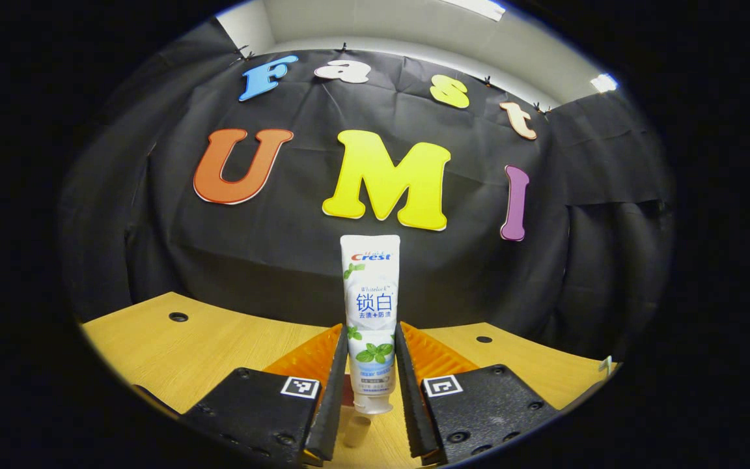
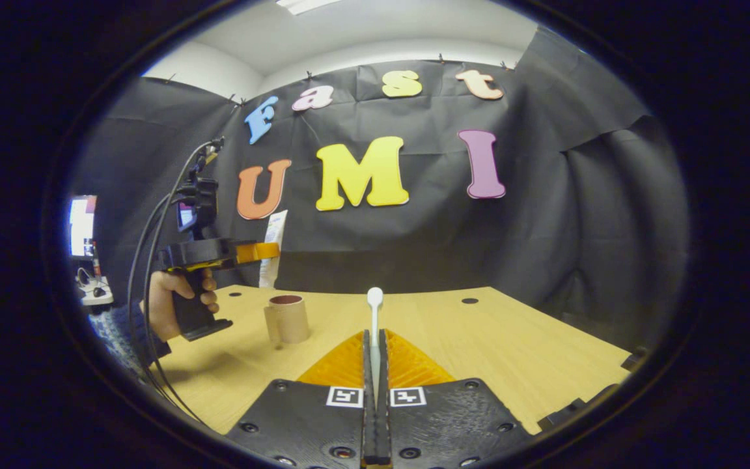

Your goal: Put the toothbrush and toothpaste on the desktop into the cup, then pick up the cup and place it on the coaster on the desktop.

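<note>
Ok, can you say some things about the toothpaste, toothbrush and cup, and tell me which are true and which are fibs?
1. The left tool is squeezing the toothpaste. True.
2. The toothpaste is lying flat on the desk. False: it is held upright, cap at the bottom, lifted off the desktop.
3. The right tool is shut on the toothbrush. True: the toothbrush sticks up between its fingers.
4. The toothbrush is already inside the cup. False: the cup stands apart on the desktop, off to the left in the right gripper view.
5. The cup stands upright. True.
</note>
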The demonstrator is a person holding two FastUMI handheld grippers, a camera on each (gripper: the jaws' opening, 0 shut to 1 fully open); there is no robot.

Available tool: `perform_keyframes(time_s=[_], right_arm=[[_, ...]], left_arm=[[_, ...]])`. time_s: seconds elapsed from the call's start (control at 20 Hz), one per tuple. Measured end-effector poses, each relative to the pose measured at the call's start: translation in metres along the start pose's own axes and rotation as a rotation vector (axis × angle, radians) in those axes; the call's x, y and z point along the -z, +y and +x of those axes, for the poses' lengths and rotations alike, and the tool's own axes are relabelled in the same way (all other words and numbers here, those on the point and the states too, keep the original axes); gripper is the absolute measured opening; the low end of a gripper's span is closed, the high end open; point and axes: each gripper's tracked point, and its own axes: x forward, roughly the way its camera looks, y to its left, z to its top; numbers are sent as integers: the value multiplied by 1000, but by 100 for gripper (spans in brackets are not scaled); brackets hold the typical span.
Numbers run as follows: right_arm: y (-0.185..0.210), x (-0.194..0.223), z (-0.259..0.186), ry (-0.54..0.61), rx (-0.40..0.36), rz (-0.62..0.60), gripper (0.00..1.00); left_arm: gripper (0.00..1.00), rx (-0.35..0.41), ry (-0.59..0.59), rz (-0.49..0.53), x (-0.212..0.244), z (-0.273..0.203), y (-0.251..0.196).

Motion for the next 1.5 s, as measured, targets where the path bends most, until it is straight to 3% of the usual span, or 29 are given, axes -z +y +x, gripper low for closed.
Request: perform_keyframes(time_s=[0.25,0.3,0.35,0.5,0.55,0.6,0.85,1.1,1.2,1.25,1.3,1.4,1.5], right_arm=[[-13,3,5,12,23,23,1],[-13,6,6,19,23,25,0],[-13,8,7,29,22,24,0],[-11,15,9,50,12,30,0],[-12,16,10,55,13,36,0],[-12,19,10,65,12,37,0],[-13,21,12,76,18,39,0],[-13,23,9,79,19,34,0],[-11,22,9,76,16,32,0],[-10,21,10,75,17,30,0],[-9,20,10,73,14,29,0],[-6,19,12,72,13,25,1],[-1,15,16,66,7,18,0]], left_arm=[[43,33,-27,12,4,29,2],[48,27,-23,14,7,32,4],[39,28,-20,19,7,35,4],[43,20,-2,19,17,40,11],[49,8,18,28,25,41,13],[44,-12,37,36,31,42,18],[46,-22,72,30,44,43,22],[50,-41,37,50,25,40,26],[57,-46,45,37,29,35,25],[75,-48,55,25,30,32,25],[74,-57,65,20,30,26,27],[99,-90,53,2,26,14,37],[99,-102,56,-7,25,2,42]])
